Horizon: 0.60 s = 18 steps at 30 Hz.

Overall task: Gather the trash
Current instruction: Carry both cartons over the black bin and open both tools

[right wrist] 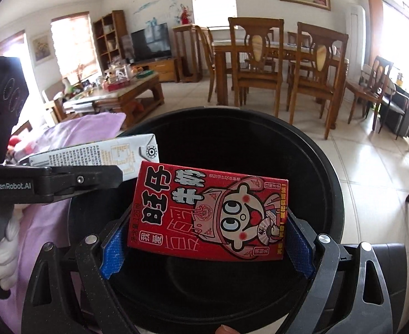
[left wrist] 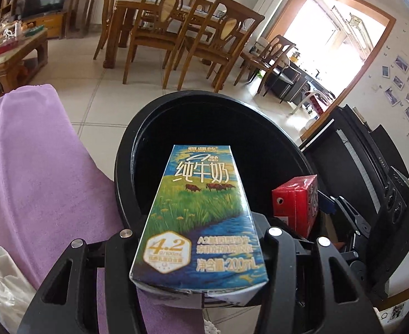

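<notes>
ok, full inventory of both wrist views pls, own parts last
milk carton: 1, blue and green, held in the left tongs over the bin
drink box: 1, red, held in the right tongs over the bin
bin: 1, black, round, open, below both cartons
cloth: 1, purple, left of the bin
dining table: 1, wood, far side of the room
dining chairs: several, wood, around the table
coffee table: 1, wood, cluttered, far left
TV: 1, black, on the back wall stand
left tongs: 1, black, shut on the milk carton
right tongs: 1, black with blue pads, shut on the drink box
</notes>
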Each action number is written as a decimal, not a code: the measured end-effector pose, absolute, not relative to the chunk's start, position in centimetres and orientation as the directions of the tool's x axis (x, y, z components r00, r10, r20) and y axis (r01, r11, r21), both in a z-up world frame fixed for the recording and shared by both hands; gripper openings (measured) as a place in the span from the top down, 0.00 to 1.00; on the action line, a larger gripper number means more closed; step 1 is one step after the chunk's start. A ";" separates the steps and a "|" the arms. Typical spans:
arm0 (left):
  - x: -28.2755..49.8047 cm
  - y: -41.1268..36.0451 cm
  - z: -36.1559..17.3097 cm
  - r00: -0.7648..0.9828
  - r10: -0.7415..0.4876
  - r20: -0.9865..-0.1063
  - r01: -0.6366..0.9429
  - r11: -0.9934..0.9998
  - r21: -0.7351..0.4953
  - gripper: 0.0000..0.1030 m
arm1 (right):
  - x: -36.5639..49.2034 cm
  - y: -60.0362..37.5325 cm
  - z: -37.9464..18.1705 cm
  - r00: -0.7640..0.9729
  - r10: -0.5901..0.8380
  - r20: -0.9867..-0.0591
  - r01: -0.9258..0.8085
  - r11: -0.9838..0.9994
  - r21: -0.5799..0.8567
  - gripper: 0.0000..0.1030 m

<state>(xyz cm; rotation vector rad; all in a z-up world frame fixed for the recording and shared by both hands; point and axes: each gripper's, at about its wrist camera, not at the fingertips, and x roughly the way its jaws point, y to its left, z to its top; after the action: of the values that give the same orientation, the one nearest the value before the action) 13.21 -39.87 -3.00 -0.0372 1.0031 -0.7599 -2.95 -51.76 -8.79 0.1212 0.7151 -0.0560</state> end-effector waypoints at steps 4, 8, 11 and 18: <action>12.4 -39.8 -3.1 0.294 -0.606 -0.740 0.551 0.740 -0.387 0.50 | -1.3 -51.1 -8.2 0.741 -0.018 -0.672 0.095 0.992 0.079 0.11; 11.1 -39.4 -2.7 0.291 -0.646 -0.705 0.565 0.711 -0.419 0.26 | -1.2 -50.9 -8.1 0.742 -0.025 -0.670 0.104 0.992 0.078 0.05; 9.7 -38.6 -1.9 0.334 -0.641 -0.692 0.577 0.719 -0.387 0.17 | -1.7 -51.1 -7.8 0.748 -0.031 -0.663 0.114 0.990 0.082 0.05; 6.6 -33.3 0.7 0.398 -0.671 -0.626 0.572 0.715 -0.402 0.16 | -3.8 -49.8 -5.6 0.788 0.003 -0.615 0.097 0.987 0.129 0.05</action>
<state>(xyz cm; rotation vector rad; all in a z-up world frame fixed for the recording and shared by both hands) 6.60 -33.32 0.74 -0.1300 0.8528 -0.7897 -3.79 -49.80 -5.60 0.1568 0.6617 -0.0508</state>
